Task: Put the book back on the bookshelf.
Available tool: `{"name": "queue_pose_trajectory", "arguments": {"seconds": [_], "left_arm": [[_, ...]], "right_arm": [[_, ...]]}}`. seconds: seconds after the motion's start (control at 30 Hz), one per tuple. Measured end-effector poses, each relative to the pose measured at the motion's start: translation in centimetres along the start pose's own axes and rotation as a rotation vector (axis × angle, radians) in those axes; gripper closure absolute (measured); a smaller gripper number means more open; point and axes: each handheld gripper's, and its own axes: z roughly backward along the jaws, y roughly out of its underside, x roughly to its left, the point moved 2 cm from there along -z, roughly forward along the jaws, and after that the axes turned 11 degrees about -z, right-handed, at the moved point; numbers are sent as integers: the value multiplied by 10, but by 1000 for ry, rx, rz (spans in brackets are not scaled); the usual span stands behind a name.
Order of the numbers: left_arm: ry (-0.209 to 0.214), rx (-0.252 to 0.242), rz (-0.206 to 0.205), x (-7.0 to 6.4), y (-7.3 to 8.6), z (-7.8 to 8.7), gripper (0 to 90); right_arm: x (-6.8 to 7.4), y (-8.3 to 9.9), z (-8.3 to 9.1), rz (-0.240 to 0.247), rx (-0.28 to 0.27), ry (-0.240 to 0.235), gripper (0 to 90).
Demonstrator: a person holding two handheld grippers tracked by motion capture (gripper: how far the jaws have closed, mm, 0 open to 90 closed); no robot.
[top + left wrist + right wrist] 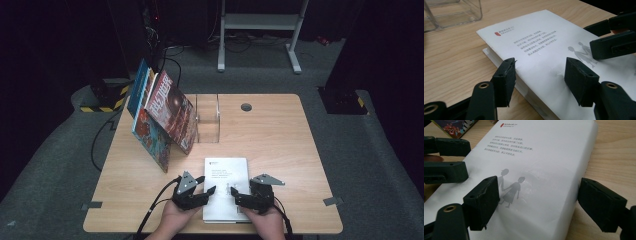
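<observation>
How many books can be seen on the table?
4: a white book lying flat at the near edge between the grippers, and three colourful books leaning together at the far left beside a clear holder. More may be hidden behind them.

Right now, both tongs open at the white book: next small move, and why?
Probably close the right tongs on the white book. Its jaws are open and straddle the book's edge, one over the cover, one beside it over the table. The left tongs are open too, likewise astride the opposite edge.

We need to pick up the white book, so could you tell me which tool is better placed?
Probably the right tool: its open jaws straddle the white paperback book's edge, one beside it over the light wooden table.
</observation>
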Motion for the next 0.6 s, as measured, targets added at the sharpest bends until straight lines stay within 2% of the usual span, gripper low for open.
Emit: {"name": "queue_pose_trajectory", "arguments": {"seconds": [0.27, 0.37, 0.6], "left_arm": [[-43, 6, 26, 17, 1, 2, 437], [-58, 4, 34, 22, 2, 1, 442], [-60, 8, 47, 23, 1, 2, 443]], "right_arm": [[10, -11, -17, 11, 10, -6, 174], [13, -15, -22, 29, 8, 1, 174], [13, -17, -24, 28, 11, -13, 181]]}}
